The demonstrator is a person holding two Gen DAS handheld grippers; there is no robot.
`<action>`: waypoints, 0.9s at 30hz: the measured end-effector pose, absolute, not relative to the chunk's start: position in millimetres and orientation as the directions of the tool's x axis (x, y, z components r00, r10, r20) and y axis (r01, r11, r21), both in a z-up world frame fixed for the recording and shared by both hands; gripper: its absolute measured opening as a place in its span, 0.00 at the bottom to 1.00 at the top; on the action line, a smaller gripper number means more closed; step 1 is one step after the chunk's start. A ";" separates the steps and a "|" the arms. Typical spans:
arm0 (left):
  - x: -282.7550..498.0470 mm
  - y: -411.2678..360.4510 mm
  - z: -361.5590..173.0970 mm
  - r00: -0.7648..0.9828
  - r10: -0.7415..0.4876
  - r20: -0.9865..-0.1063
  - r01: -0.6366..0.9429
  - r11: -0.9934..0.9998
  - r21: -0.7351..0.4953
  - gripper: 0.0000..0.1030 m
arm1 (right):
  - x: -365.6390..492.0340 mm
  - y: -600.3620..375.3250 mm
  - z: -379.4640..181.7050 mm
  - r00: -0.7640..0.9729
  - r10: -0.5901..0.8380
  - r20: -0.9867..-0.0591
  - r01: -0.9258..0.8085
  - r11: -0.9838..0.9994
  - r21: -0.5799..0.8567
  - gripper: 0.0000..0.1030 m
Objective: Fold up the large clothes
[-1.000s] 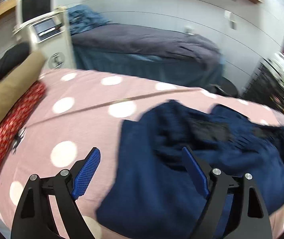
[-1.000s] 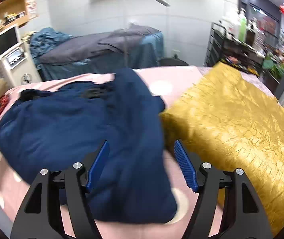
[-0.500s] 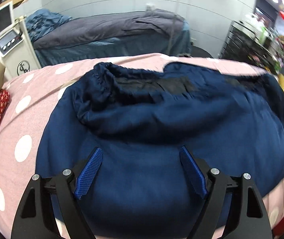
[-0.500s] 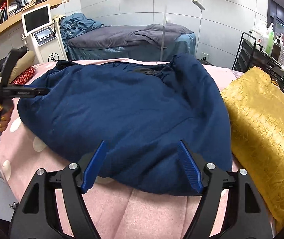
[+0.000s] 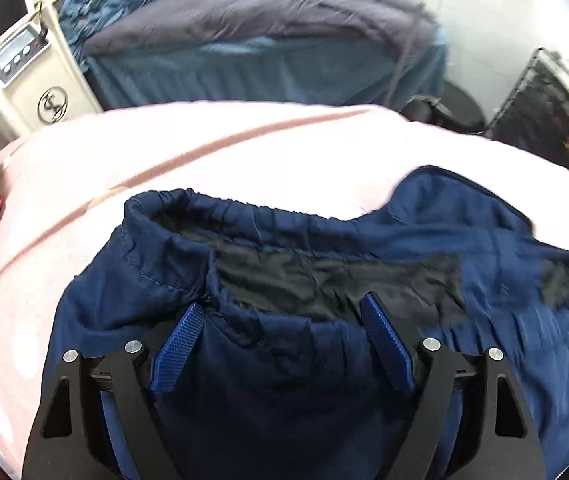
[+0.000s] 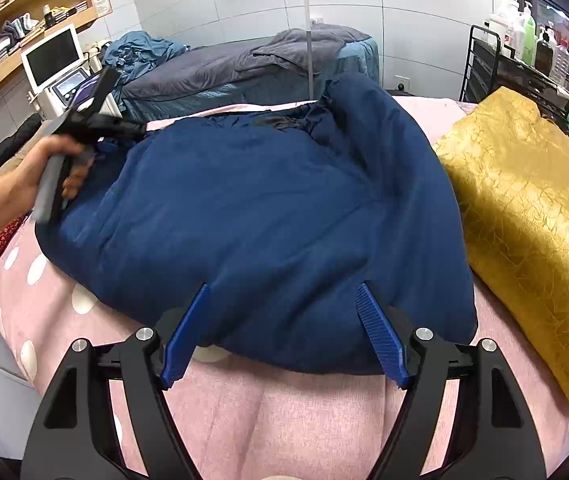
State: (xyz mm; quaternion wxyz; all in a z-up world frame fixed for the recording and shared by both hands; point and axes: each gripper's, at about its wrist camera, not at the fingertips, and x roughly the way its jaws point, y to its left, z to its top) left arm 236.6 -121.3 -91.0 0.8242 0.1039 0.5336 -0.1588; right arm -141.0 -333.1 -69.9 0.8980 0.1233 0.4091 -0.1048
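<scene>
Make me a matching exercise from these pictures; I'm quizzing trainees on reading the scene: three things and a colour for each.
Things:
1. garment
2. bedcover
3. cushion

Colours:
a. golden yellow
b. navy blue
c. pink with white dots

Pairs: 1-b, 2-c, 3-a
</scene>
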 end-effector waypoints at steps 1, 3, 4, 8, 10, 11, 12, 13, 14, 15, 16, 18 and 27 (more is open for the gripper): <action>238.2 -124.3 -87.6 0.386 -0.140 -0.912 0.370 0.929 0.014 0.76 | -142.0 -332.8 -69.5 0.643 -0.088 -0.761 0.289 0.948 0.134 0.73; 234.1 -122.1 -69.0 0.423 -0.194 -0.885 0.378 0.926 -0.022 0.76 | -144.5 -332.5 -67.6 0.643 -0.092 -0.761 0.290 0.948 0.130 0.73; 230.1 -117.1 -58.1 0.439 -0.241 -0.865 0.386 0.920 -0.060 0.77 | -146.6 -332.2 -66.3 0.643 -0.098 -0.760 0.293 0.948 0.125 0.73; 211.0 -87.2 -12.4 0.534 -0.323 -0.782 0.412 0.906 -0.094 0.78 | -152.3 -333.7 -67.4 0.638 -0.122 -0.760 0.301 0.948 0.101 0.77; 201.3 -66.8 0.1 0.545 -0.338 -0.767 0.427 0.899 -0.093 0.78 | -152.1 -335.4 -70.3 0.634 -0.115 -0.765 0.305 0.946 0.111 0.77; 196.9 -59.7 2.5 0.545 -0.342 -0.765 0.429 0.898 -0.096 0.78 | -151.0 -336.6 -70.9 0.633 -0.113 -0.766 0.309 0.944 0.116 0.77; 193.6 -53.6 3.4 0.542 -0.344 -0.767 0.431 0.897 -0.098 0.78 | -150.1 -337.2 -71.1 0.633 -0.114 -0.766 0.315 0.942 0.120 0.77; 190.6 -45.5 2.9 0.538 -0.341 -0.771 0.433 0.896 -0.094 0.78 | -149.3 -337.7 -70.4 0.634 -0.115 -0.764 0.318 0.940 0.122 0.77; 184.6 -34.1 -0.2 0.539 -0.332 -0.774 0.429 0.899 -0.088 0.78 | -148.7 -337.9 -69.9 0.637 -0.115 -0.762 0.319 0.939 0.125 0.77; 180.4 -23.9 -3.9 0.540 -0.326 -0.776 0.420 0.903 -0.088 0.79 | -148.2 -337.7 -69.3 0.639 -0.116 -0.761 0.319 0.940 0.124 0.77; 176.5 -13.7 -8.4 0.536 -0.320 -0.781 0.405 0.909 -0.094 0.80 | -147.9 -337.7 -67.9 0.640 -0.120 -0.759 0.318 0.941 0.119 0.77; 165.3 12.8 -22.6 0.515 -0.314 -0.797 0.360 0.924 -0.131 0.80 | -149.0 -339.3 -65.4 0.644 -0.131 -0.754 0.318 0.942 0.107 0.77; 89.9 99.8 -60.7 0.549 -0.278 -0.788 0.184 0.960 -0.210 0.81 | -178.4 -377.7 -66.4 0.630 -0.185 -0.754 0.429 0.892 0.140 0.78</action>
